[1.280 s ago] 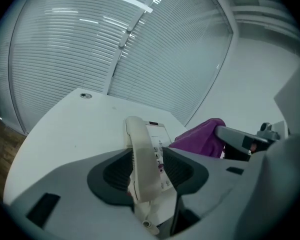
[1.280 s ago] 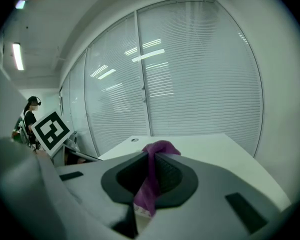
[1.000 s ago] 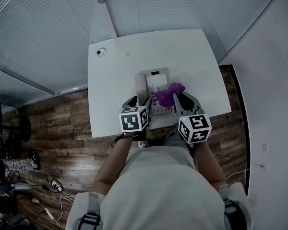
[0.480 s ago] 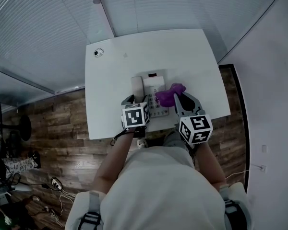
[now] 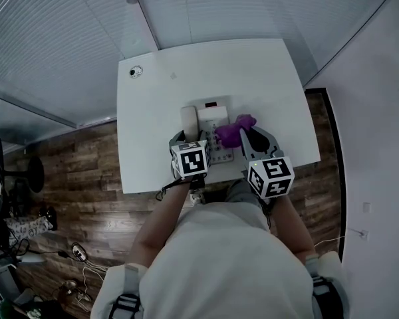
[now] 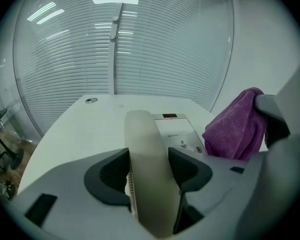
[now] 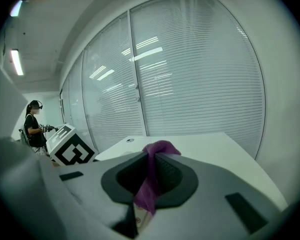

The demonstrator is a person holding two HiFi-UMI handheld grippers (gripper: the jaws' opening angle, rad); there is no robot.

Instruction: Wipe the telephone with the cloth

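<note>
Telephone (image 5: 213,121): pale desk set, small display (image 5: 211,104) at top, handset (image 6: 145,149) along its left, near front edge of white surface (image 5: 253,78). Left gripper (image 6: 149,169) fingers clamp handset. Right gripper (image 7: 151,176) fingers pinch purple cloth (image 5: 231,133) at telephone's right side.

Handset: the pale plastic telephone handset (image 6: 145,134) is hidden at its near end between the left gripper's (image 6: 149,166) fingers.
Cloth: the purple terry cloth (image 7: 162,148) is mostly hidden behind the right gripper's (image 7: 150,176) fingers.
Keypad: the grey telephone base (image 5: 215,115) is partly covered in the head view.
Bench item: a small round object (image 5: 135,72) on the white bench (image 5: 253,78) is too small to be identified.
</note>
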